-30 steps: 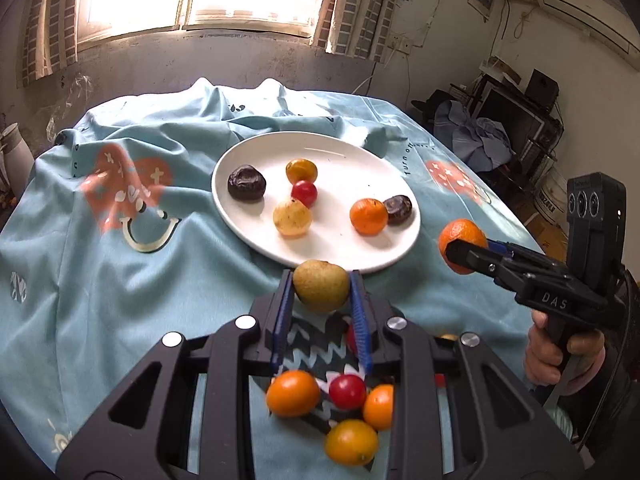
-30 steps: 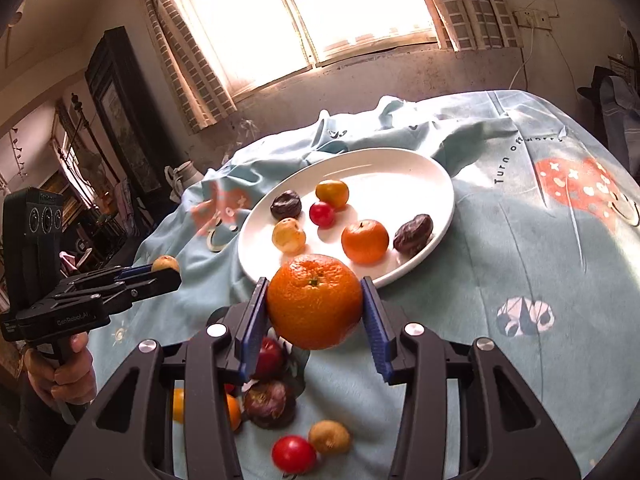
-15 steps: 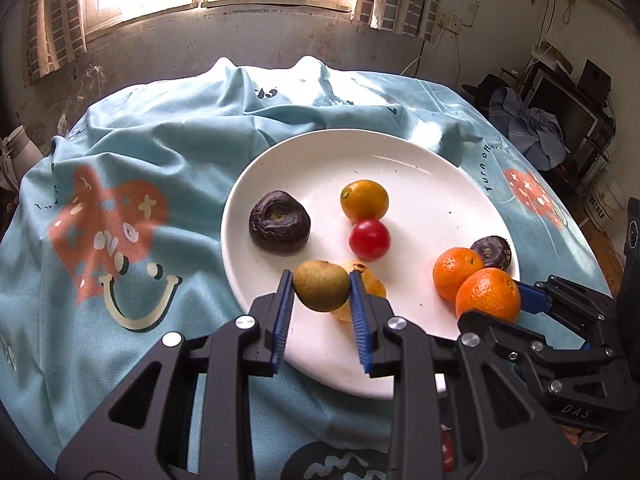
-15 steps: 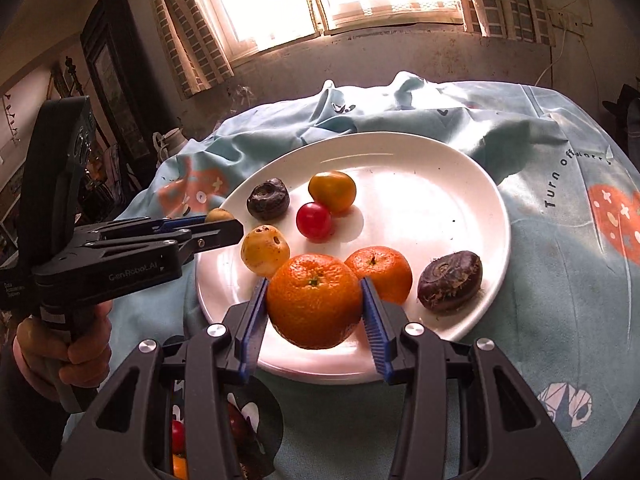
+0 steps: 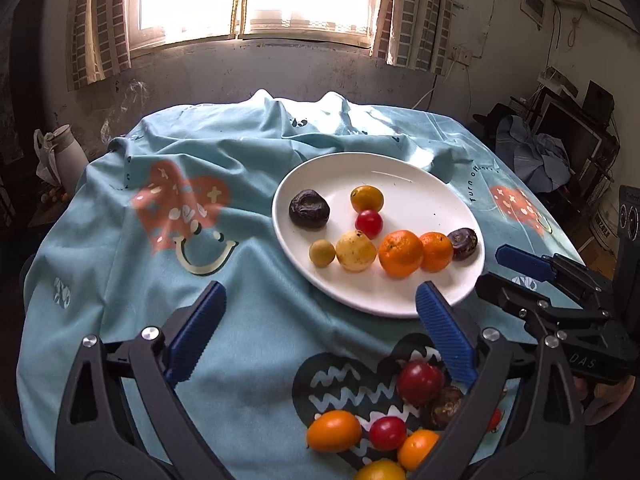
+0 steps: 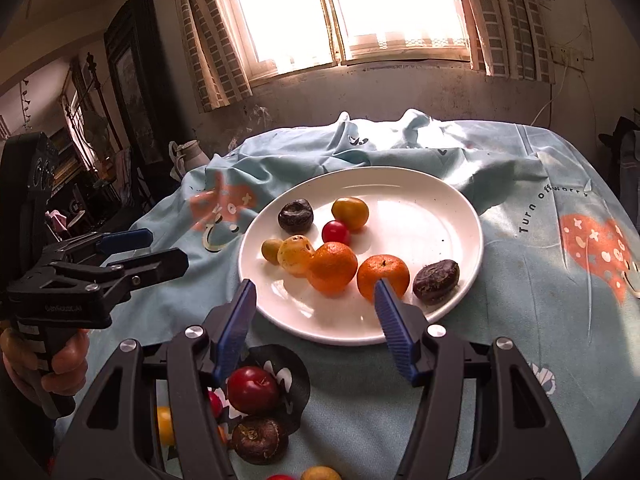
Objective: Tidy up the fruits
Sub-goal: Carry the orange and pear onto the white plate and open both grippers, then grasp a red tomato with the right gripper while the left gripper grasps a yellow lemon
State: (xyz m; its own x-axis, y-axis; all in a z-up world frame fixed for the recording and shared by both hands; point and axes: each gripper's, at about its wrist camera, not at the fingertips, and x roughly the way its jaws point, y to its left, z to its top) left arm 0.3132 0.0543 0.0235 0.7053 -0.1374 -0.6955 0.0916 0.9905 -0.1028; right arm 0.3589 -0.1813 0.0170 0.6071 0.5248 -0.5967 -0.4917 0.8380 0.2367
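Fruits are mostly on the white plate (image 5: 408, 304) now, and both tongs are empty. Left gripper (image 5: 320, 312) is spreading wide with nothing between its blue pads, hanging over the blue tablecloth (image 5: 120, 248) just short of the plate's near rim. Right gripper (image 6: 316, 312) is opening too, nothing in it, tips over the plate's near edge. On the plate, in a row: small brownish fruit (image 5: 322, 253), yellow pear-ish one (image 5: 355, 250), big orange (image 5: 400, 253), smaller orange (image 5: 437, 251), dark fruit (image 5: 463, 243). Behind them are a red tomato (image 5: 369, 223), a yellow-orange fruit (image 5: 367, 198) and another dark one (image 5: 309, 209). A loose pile (image 5: 384, 432) of red, orange and brown fruit sits on the cloth near the camera.
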